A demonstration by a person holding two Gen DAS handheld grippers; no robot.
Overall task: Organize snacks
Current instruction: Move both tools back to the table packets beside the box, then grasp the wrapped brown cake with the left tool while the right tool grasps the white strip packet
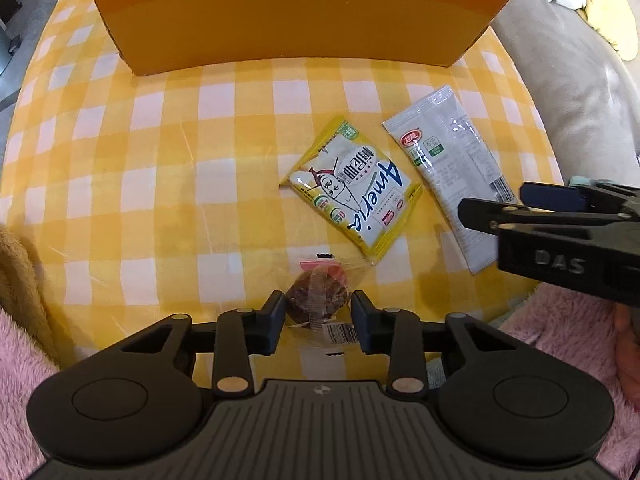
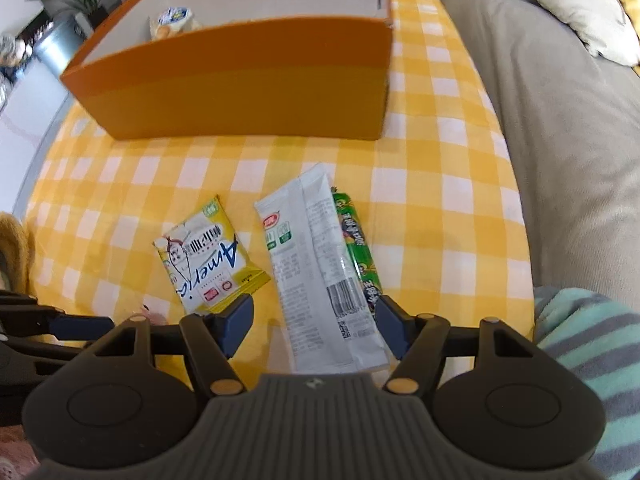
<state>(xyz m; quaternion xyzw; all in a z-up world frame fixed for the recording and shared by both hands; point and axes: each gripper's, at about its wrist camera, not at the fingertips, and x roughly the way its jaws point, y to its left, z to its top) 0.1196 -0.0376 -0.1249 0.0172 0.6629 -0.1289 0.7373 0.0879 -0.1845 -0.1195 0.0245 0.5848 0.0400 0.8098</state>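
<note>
1. The left gripper (image 1: 318, 316) points steeply down at the tabletop, and its black fingers (image 1: 276, 312) pinch a small brown cake in a clear crinkled wrapper (image 1: 316, 300) from both sides. The pads sit against the wrapper, so this looks like a grip made for lifting the cake out of the loose pile.
2. The right gripper (image 2: 316, 326) hangs over the near end of a long white foil sachet with a barcode (image 2: 320, 272). Its blue-padded jaws stand apart, one on each side of the sachet and not pressing it; judging by that straddle, the sachet is its target.
3. Touching the sachet's far side, away from the cake, lies a thin green printed stick packet (image 2: 354, 240), partly tucked under the sachet's edge. A close on the sachet could catch it too.
4. Just beyond the cake, between it and the sachet, a flat yellow-and-white snack pouch with blue lettering (image 1: 356, 188) rests at an angle on the yellow-and-white checked tablecloth (image 1: 160, 160).
5. Farthest from the cake stands an open orange cardboard box with a pale inside (image 2: 248, 80). It already holds a small round-topped pale packet (image 2: 172, 20), which suggests it is the collecting place; three snacks and the cake remain outside.
</note>
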